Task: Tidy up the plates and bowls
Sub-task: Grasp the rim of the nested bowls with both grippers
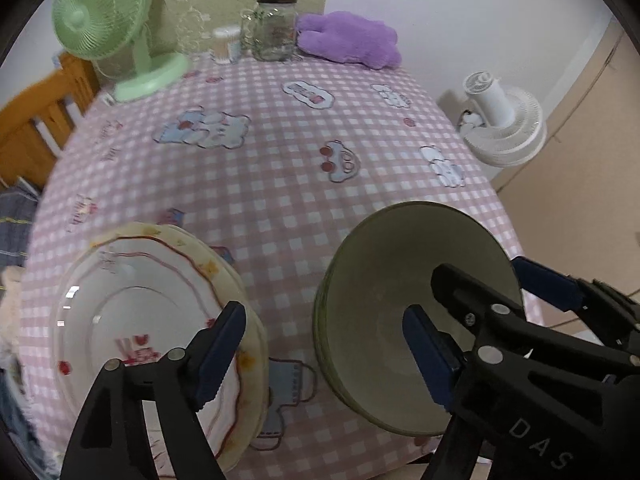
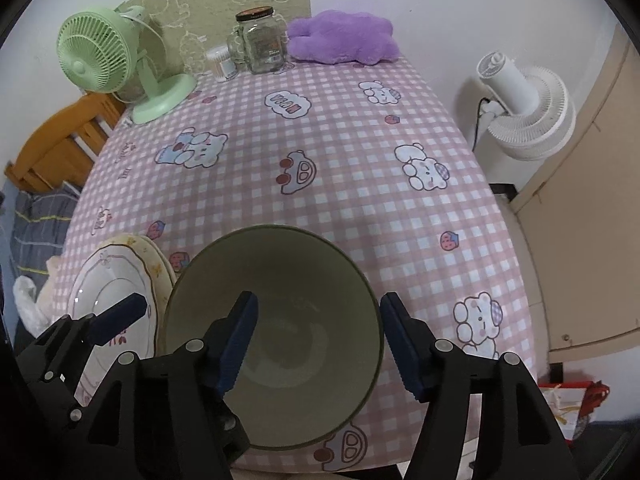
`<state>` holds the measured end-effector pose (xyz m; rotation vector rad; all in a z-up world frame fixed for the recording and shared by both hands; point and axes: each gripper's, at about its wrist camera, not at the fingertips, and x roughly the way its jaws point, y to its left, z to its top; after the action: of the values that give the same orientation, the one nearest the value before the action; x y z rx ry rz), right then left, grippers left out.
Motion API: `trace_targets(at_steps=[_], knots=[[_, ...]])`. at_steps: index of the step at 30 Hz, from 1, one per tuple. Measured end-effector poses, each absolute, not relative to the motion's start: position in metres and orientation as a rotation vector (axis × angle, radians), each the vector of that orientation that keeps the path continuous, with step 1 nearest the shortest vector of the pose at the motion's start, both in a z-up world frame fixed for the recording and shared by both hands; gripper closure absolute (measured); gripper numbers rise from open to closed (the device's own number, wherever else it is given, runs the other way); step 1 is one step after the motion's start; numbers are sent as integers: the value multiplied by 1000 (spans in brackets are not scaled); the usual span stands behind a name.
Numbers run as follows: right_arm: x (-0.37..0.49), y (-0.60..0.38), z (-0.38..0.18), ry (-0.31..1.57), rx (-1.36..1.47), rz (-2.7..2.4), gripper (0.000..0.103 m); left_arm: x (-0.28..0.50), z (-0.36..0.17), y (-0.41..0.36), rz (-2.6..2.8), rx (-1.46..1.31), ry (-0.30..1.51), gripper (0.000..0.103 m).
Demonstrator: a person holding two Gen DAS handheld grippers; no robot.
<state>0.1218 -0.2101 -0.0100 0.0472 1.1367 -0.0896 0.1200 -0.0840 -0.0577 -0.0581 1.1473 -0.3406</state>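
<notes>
Both claws gape: right gripper straddles the green bowl's lower-centre rim, left gripper beside the plates. Glazed, slippery, breakable: pinch the rim.

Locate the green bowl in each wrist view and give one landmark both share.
Left wrist: green bowl, lower right, beside the plate.
Right wrist: green bowl, bottom centre, its right rim between the open fingers.
Shared landmark: purple plush at the table's far edge.

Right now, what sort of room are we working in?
Probably a home dining corner: a table under a pink checked cartoon tablecloth, a green desk fan and a purple plush toy on it.
</notes>
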Motion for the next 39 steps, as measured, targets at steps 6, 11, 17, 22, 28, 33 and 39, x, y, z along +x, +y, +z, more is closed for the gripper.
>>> trace_targets(at_steps=[6, 11, 17, 22, 28, 33, 39], knots=[[124, -205, -13, 1144, 39, -170, 34, 129, -72, -81, -385, -113, 1177, 22], [123, -202, -17, 1161, 20, -225, 34, 132, -84, -84, -438, -136, 1215, 25], [122, -205, -24, 1197, 18, -283, 34, 134, -96, -92, -478, -140, 1260, 35], [115, -209, -24, 1201, 20, -322, 34, 131, -99, -100, -490, -121, 1272, 45], [113, -221, -26, 1205, 55, -304, 34, 131, -100, -101, -478, -130, 1270, 48], [119, -228, -33, 1211, 81, -228, 34, 131, -99, -102, -450, -135, 1275, 48], [129, -244, -50, 1236, 145, -102, 34, 127, -94, -108, -366, -91, 1276, 50]])
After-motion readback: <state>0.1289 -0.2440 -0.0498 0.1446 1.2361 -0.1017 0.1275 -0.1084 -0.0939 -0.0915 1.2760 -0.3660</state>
